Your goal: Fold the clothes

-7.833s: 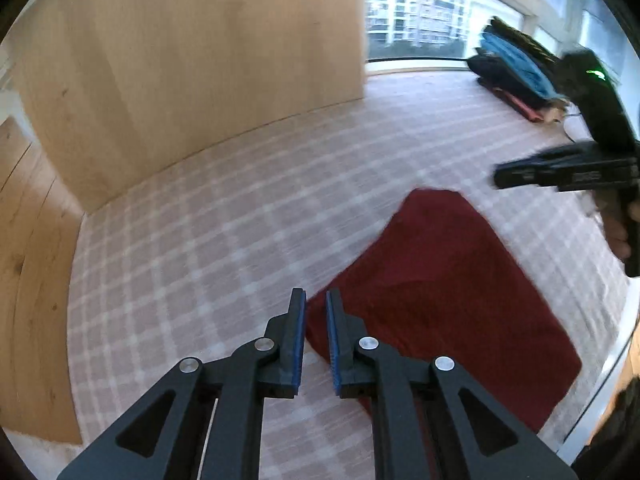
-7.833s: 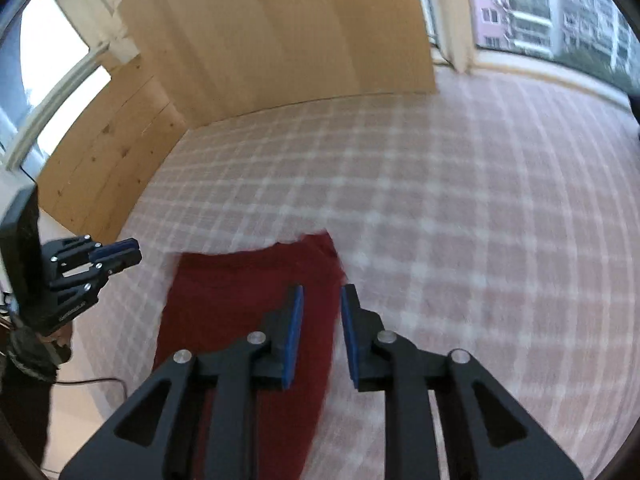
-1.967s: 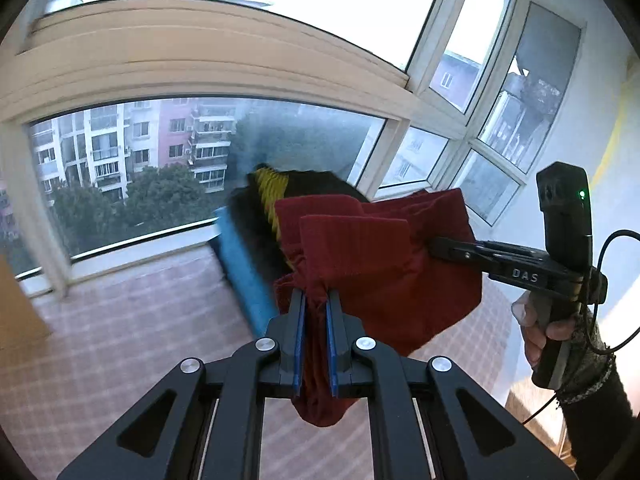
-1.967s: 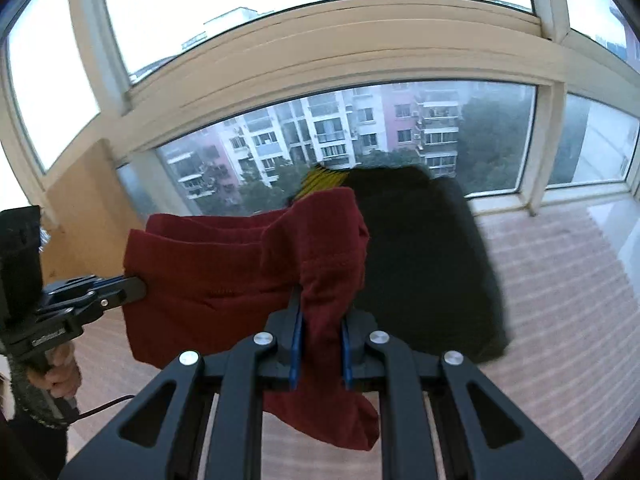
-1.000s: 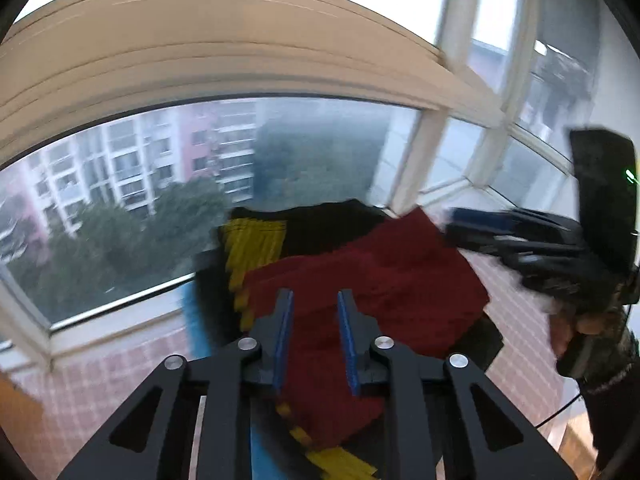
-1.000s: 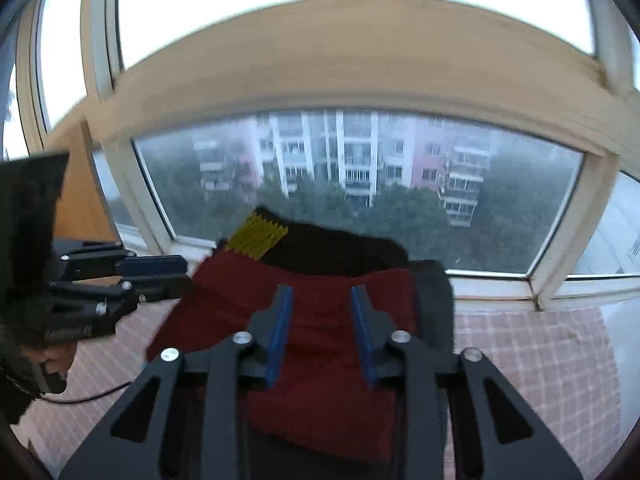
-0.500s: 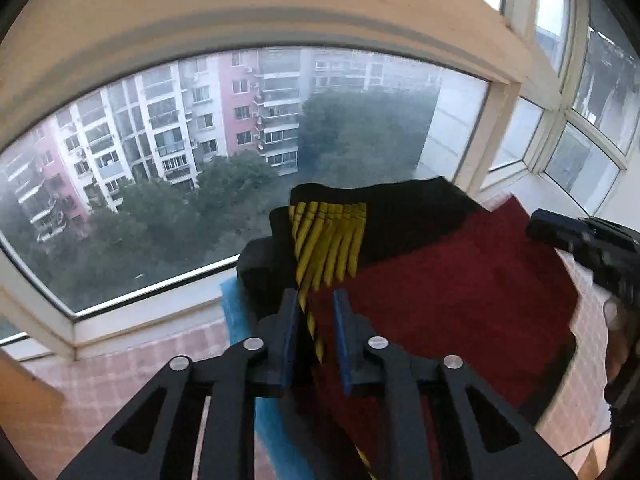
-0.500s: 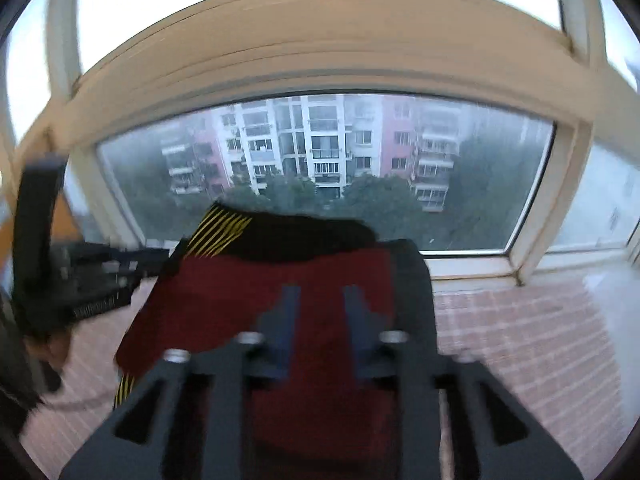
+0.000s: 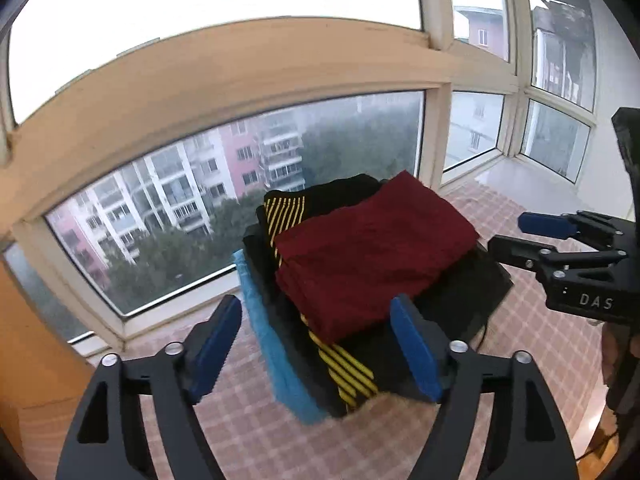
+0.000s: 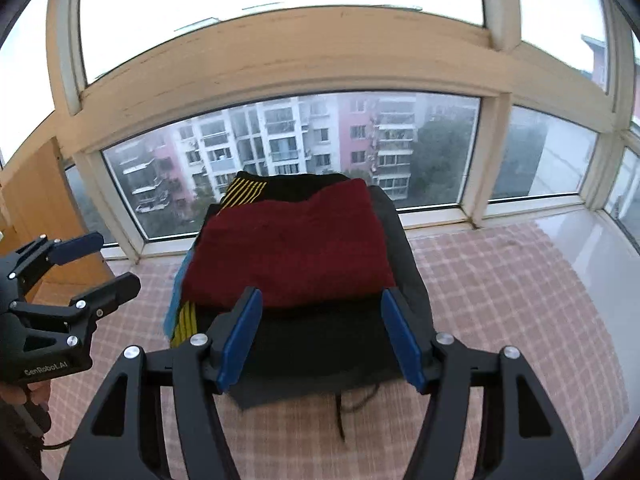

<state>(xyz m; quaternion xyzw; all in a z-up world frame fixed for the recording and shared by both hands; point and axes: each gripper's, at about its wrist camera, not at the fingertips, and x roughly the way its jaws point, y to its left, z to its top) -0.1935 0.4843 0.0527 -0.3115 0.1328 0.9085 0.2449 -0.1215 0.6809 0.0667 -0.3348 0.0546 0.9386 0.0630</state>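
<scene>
Now | folded red garment (image 10: 288,248) tops clothes stack (image 10: 344,336) | left gripper (image 9: 316,340), right gripper (image 10: 320,336): fingers opening, nothing between

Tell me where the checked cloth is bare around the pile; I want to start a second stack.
Bare checked cloth lies right of the clothes stack, out to the glossy white ledge, and in front of it toward the right tool. Left of the stack is tight: the left tool, jaws opening and empty, and the wooden panel.

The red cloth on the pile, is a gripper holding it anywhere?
No. The red cloth lies loose on the pile. The left gripper and right gripper are both opening, with nothing between their pads.
</scene>
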